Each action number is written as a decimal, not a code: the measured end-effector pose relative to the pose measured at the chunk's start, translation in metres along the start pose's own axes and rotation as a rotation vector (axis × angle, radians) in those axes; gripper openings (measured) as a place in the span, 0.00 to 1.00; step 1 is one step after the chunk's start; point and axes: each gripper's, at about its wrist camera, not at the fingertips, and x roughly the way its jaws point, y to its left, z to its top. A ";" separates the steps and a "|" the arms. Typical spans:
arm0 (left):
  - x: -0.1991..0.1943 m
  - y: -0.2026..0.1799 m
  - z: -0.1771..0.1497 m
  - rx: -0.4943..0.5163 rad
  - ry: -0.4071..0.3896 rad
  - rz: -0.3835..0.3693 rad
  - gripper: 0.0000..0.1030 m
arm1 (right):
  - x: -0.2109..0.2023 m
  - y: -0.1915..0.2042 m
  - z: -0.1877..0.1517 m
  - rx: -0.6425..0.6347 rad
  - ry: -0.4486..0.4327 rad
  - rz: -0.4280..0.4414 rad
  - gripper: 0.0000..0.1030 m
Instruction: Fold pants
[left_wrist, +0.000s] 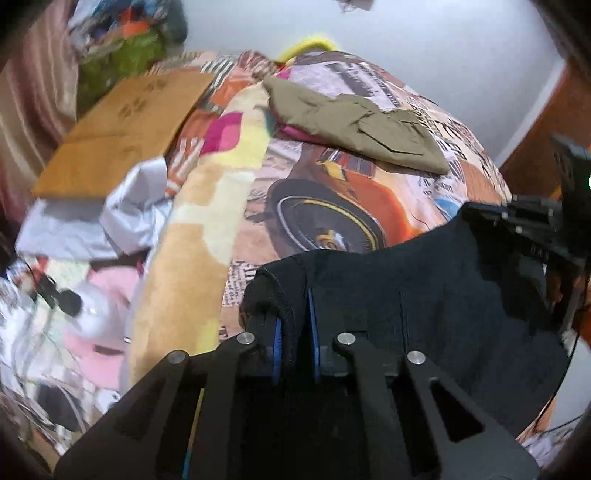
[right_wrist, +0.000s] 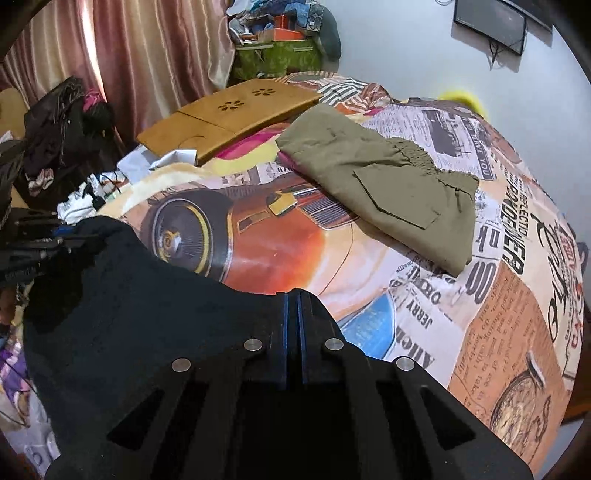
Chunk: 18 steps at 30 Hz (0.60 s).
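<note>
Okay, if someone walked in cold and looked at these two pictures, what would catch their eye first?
Probably the black pants in the foreground, pinched along their top edge by the left gripper and the right gripper. Beyond them, folded olive pants lie on a loud bedsheet printed with an orange car and newspaper clippings.

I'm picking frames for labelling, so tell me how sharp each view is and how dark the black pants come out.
Left wrist view: the far-left clutter smears with blur, while the olive pants stay fairly crisp. Right wrist view: sharp overall, bedsheet print readable. Both views: the black pants show as near-featureless dark, and the fisheye bends the bed's edges.
</note>
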 end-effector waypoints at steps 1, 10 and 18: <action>0.002 0.003 0.001 -0.017 0.002 -0.013 0.12 | 0.004 -0.001 0.000 0.002 0.010 -0.003 0.04; -0.007 0.007 0.011 -0.016 0.004 0.029 0.23 | 0.015 -0.012 0.001 -0.003 0.053 -0.089 0.04; -0.062 0.016 0.017 -0.058 -0.112 -0.023 0.21 | -0.037 -0.049 -0.012 0.097 0.031 -0.051 0.08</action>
